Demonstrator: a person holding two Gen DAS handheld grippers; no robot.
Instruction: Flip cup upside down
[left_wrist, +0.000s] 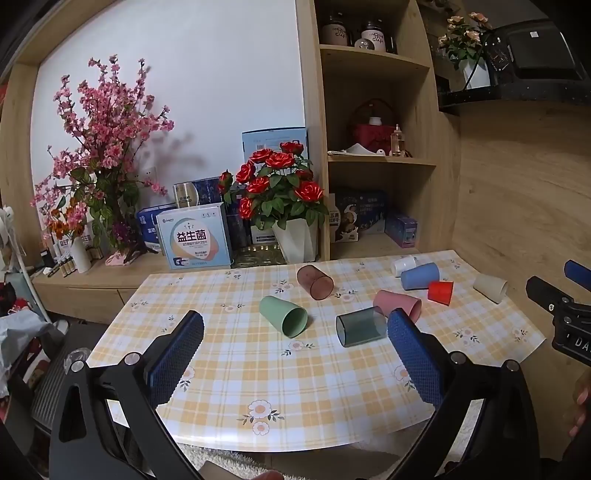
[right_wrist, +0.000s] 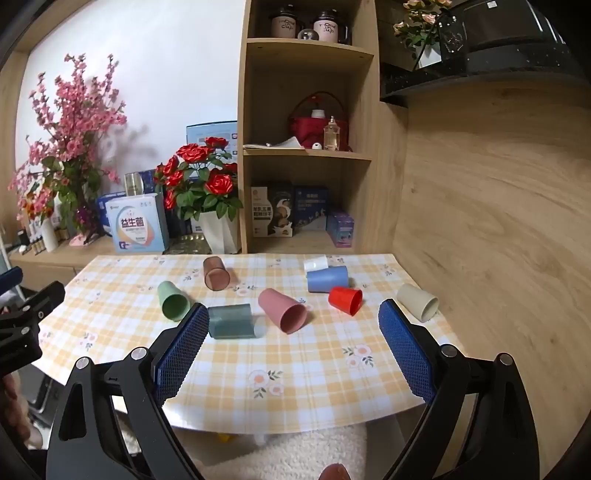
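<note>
Plastic cups lie toppled ahead of your two wide-apart, empty hand-held grippers, left (left_wrist: 295, 354) and right (right_wrist: 291, 350), so nudging the grey cup (right_wrist: 232, 320) could roll it off the surface (right_wrist: 295, 398).

Both wrist views forward, sharing table (left_wrist: 229, 369)

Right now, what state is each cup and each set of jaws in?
green cup: on its side
brown cup: on its side
grey-blue cup: on its side
pink cup: on its side
blue cup: on its side
white cup: on its side
red cup: on its side
beige cup: on its side
left gripper: jaws open, empty
right gripper: jaws open, empty
</note>
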